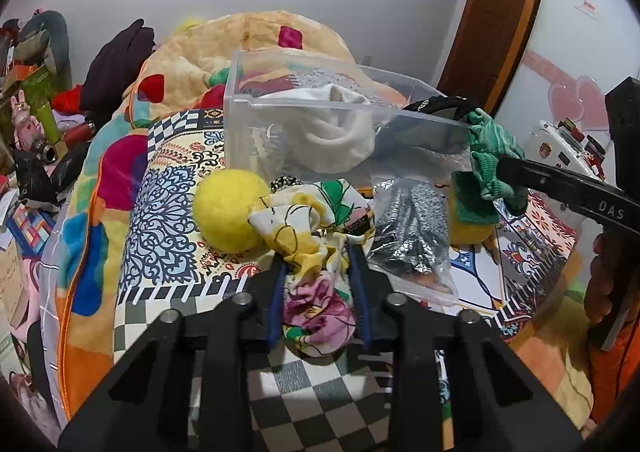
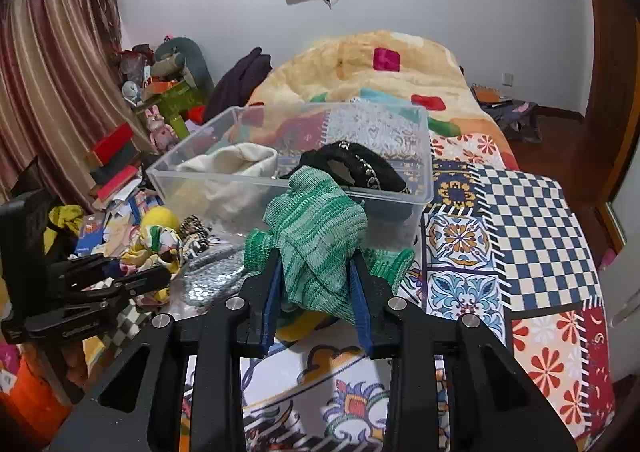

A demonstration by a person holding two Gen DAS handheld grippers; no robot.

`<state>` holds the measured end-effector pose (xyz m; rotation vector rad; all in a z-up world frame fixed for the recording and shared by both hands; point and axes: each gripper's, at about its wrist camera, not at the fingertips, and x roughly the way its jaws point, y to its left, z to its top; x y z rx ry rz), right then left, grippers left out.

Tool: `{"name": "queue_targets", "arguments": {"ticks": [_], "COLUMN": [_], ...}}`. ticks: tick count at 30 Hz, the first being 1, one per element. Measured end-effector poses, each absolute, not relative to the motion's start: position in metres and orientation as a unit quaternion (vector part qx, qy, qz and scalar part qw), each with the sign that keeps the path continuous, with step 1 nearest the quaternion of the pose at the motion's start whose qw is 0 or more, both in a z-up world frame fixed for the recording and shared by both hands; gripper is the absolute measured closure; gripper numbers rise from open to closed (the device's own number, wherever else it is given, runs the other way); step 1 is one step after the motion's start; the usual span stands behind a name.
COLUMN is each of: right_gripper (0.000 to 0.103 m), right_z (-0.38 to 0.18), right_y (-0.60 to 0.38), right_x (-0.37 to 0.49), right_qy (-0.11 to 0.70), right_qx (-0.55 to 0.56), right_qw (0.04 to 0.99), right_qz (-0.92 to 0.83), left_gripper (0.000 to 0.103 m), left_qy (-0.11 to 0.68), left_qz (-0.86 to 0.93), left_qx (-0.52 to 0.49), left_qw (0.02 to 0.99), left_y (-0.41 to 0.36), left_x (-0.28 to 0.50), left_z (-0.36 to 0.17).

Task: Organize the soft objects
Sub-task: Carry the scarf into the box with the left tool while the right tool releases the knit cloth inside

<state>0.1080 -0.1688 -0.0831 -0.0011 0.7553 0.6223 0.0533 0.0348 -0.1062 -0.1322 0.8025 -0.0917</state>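
Nearest, the left gripper [image 1: 320, 276] pinches a floral cloth [image 1: 316, 252] lying on the patterned bed cover [image 1: 168, 188]; the right gripper [image 2: 314, 276] clamps a green knitted cloth [image 2: 316, 228], raised just before the clear plastic bin [image 2: 424, 188]. Both fabrics look light and limp, likely to sag, so a bunched middle fold seems the best hold. Beyond, a white cloth [image 2: 240, 160] sits inside the bin

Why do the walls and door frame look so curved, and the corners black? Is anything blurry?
Left wrist view: a fisheye lens bends the brown wooden door frame and blackens the corners; the clear plastic storage box stays sharp. Right wrist view: same bending in the striped curtain; the green knitted cloth looks crisp, under soft, even light.
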Motion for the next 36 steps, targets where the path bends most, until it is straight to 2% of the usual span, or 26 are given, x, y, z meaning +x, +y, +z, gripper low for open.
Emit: {"name": "queue_targets", "arguments": {"ticks": [12,22,30,36], "right_gripper": [0.075,0.075,0.075,0.075], "right_z": [-0.052,-0.029,-0.026,-0.037], "right_y": [-0.168,-0.164,-0.154,-0.137], "right_x": [0.091,0.113,0.146,0.164], "right_qy": [0.312,0.275,0.272,0.292], "right_qx": [-0.007,-0.001,0.006,-0.008], "right_qw": [0.896,0.911,0.916,0.907], "right_qz": [0.317,0.307,0.294,0.302], "left_gripper": [0.079,0.079,0.079,0.079], "left_qy": [0.335,0.279,0.279,0.307], "left_qz": [-0.035,-0.039,-0.039,-0.033], "left_qx": [-0.052,-0.062,-0.056,-0.046], "left_qw": [0.940,0.957,0.958,0.950], "left_y": [0.040,0.053,0.058,0.055], "left_x": [0.048,0.075,0.116,0.148], "left_z": [-0.066,-0.027,-0.019,-0.031]}}
